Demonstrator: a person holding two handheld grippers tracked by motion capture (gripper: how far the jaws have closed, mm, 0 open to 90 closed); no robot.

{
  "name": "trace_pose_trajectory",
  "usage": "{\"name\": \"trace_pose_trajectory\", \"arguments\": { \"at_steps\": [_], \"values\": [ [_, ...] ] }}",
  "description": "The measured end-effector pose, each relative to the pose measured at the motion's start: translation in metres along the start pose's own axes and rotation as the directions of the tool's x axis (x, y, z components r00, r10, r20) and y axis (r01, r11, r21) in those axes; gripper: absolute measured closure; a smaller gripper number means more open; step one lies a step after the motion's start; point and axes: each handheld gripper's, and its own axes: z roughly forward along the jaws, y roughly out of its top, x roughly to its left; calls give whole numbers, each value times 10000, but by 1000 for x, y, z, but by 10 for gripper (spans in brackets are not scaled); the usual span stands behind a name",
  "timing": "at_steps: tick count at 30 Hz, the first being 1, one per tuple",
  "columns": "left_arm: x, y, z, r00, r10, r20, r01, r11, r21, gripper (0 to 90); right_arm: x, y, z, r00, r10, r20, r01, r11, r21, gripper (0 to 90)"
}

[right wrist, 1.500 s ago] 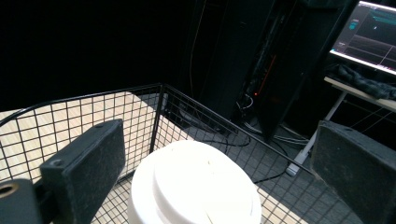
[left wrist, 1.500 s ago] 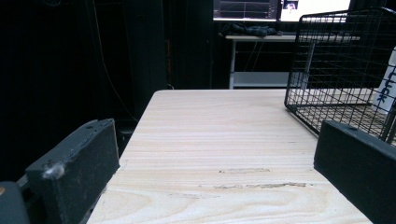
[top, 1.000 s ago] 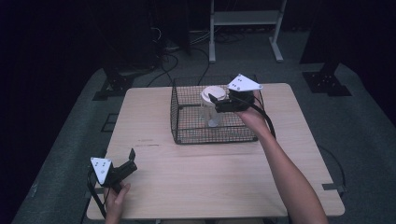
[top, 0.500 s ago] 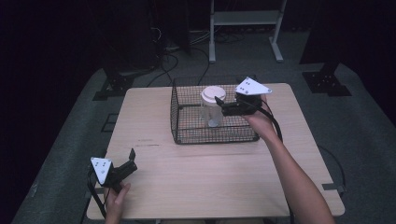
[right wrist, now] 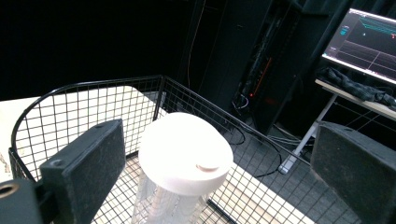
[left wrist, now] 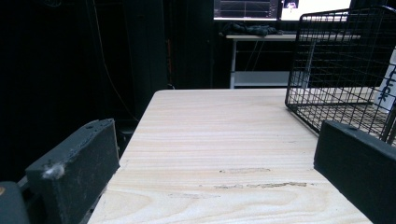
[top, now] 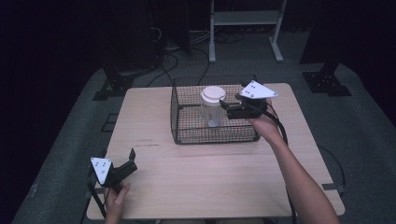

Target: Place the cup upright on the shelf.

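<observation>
Two grippers work this wooden table (top: 210,182). Nearest, at the front left corner, the left gripper (top: 125,164) rests low in the person's left hand (top: 116,201), its jaws spread wide with only bare tabletop between them — the left gripper view shows the wood grain running away toward the wire basket (left wrist: 341,70).

Farther back, toward the far edge, that black wire basket (top: 187,135) stands on the table. Inside it, near the middle, is a clear plastic cup (top: 212,107) with a white lid (right wrist: 184,151). It stands upright — long axis vertical, lid facing up — and its ribbed, see-through wall shows below the lid in the right gripper view.

Just beside the cup, over the basket's right side, the right gripper (top: 229,108) points at it with jaws wide apart, grasping nothing; the lid sits between them, untouched.
</observation>
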Motion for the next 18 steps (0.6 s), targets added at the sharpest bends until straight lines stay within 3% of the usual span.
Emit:
{"name": "trace_pose_trajectory", "arguments": {
  "at_steps": [18],
  "values": [
    [0,0,0,10000,54,6,-54,10000,17,0,-6,-18,-19,9998,124,122,-126,9998,158,27]
  ]
}}
